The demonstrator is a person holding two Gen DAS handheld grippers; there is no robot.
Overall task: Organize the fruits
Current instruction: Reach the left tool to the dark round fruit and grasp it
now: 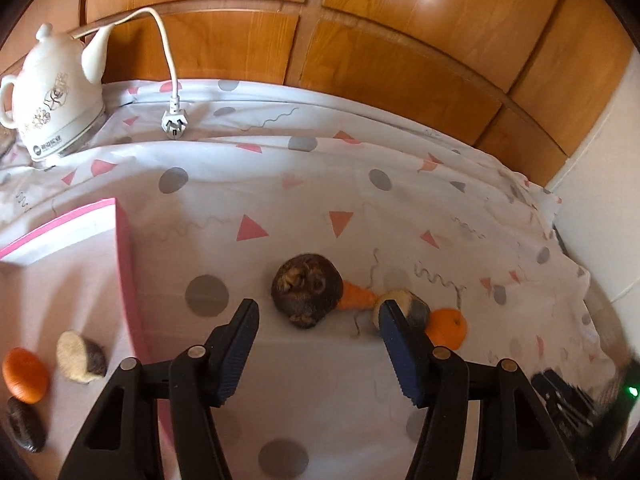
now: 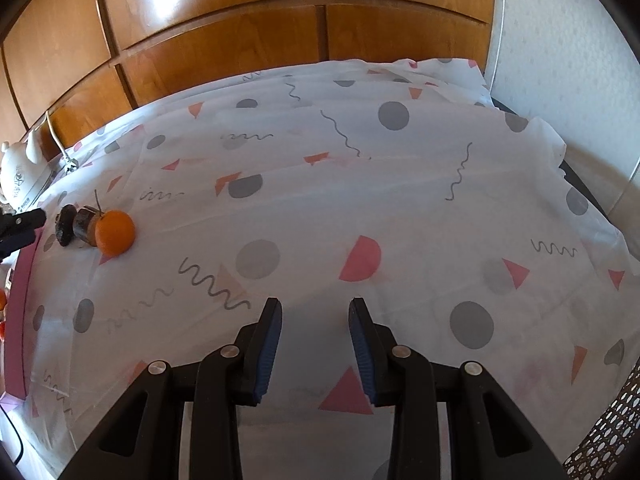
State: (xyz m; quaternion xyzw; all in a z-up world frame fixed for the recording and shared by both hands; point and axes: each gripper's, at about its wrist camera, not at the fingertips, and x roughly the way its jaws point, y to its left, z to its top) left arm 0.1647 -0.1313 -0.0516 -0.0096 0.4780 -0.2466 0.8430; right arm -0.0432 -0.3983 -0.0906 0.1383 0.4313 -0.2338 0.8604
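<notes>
Left wrist view looks down on a white tablecloth (image 1: 320, 208) printed with grey dots and pink triangles, and the landmark here is the pink-rimmed white tray (image 1: 124, 248) at its left side. The left gripper (image 1: 316, 354) hangs with its blue-padded jaws spread and nothing between them, just right of the tray wall. Beyond its tips, right of the tray, lies a row of fruits: a dark brown knobbly round fruit (image 1: 306, 290), a small orange cone-shaped piece (image 1: 358, 296) touching it, a tan-and-grey half-peeled lump (image 1: 410, 306) partly hidden by the right finger, and a round orange mandarin (image 1: 448, 328) farthest from the tray. Inside the tray rest an orange oval fruit (image 1: 26, 374), a cream-and-dark oval piece (image 1: 80, 356) and a dark brown oval one (image 1: 26, 430). The dark round fruit looks firm, light and rough-skinned, so it should grip well if taken across its widest middle; its roundness means it may roll if nudged off-centre. The mandarin looks softer and smoother and probably wants a gentler squeeze at its equator. In the right wrist view the right gripper (image 2: 316, 344) hovers over bare cloth, well away from the tray, jaws nearly closed with a narrow gap and holding nothing.
</notes>
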